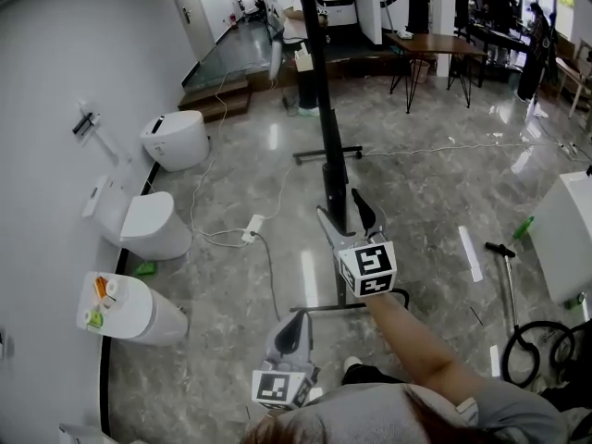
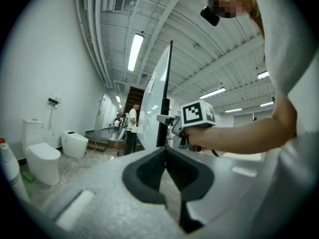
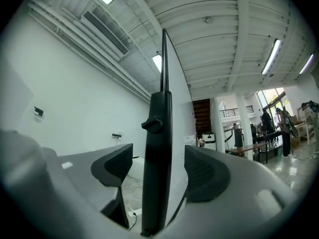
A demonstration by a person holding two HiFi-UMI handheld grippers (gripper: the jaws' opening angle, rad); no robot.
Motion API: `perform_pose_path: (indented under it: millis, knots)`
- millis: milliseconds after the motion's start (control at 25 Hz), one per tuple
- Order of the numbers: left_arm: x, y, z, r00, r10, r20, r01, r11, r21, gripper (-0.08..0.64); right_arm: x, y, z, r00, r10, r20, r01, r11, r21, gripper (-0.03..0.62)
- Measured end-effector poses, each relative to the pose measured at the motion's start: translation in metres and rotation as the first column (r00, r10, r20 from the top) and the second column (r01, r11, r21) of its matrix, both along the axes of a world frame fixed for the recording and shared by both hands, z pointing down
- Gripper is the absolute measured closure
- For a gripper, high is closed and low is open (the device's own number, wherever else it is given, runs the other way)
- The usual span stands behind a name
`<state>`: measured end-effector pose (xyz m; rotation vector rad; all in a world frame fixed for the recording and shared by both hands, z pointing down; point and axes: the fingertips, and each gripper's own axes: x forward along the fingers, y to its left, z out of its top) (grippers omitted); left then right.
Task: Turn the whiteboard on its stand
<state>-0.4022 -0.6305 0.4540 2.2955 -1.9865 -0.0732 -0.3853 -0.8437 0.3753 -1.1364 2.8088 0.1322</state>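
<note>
Whiteboard: the whiteboard (image 1: 314, 63) stands upright on its stand in the middle of the glossy floor (image 1: 416, 211), edge-on in the head view.
Stand post: the black post (image 3: 157, 158) rises just ahead of the person, between the right jaws.
Right gripper: the right gripper (image 1: 338, 203) has its jaws spread wide on either side of the post, with the pads clear of it, gripping nothing.
Left gripper: the left gripper (image 1: 296, 320) is lower and nearer the person, jaws closed together and empty.
Left wall: toilets (image 1: 148, 225) line it.
</note>
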Motion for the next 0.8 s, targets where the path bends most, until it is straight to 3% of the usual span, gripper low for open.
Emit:
perform_pose_path:
  millis: [240,400,680,800]
  knots:
    - [-0.015,0.009,0.004,0.999,-0.046,-0.013,0.046,0.999,0.003,0.563,-0.014,-0.021,-0.004,0.999,0.036,0.013,-0.036,0.999,-0.010,0.279]
    - [-0.023,0.016,0.005,0.998,-0.066,-0.013,0.066,0.998,-0.005,0.563,-0.027,-0.030,0.002,0.998,0.032,-0.049,-0.031,0.999,0.011,0.288]
    - [-0.024,0.023,0.003,0.996,-0.086,-0.007,0.086,0.996,-0.003,0.563,-0.037,-0.050,0.015,0.994,0.044,-0.103,-0.047,0.998,-0.028,0.343]
    - [-0.022,0.026,0.001,0.996,-0.089,-0.008,0.089,0.996,-0.004,0.563,-0.036,-0.051,0.014,0.995,0.069,-0.074,-0.073,0.996,-0.044,0.371]
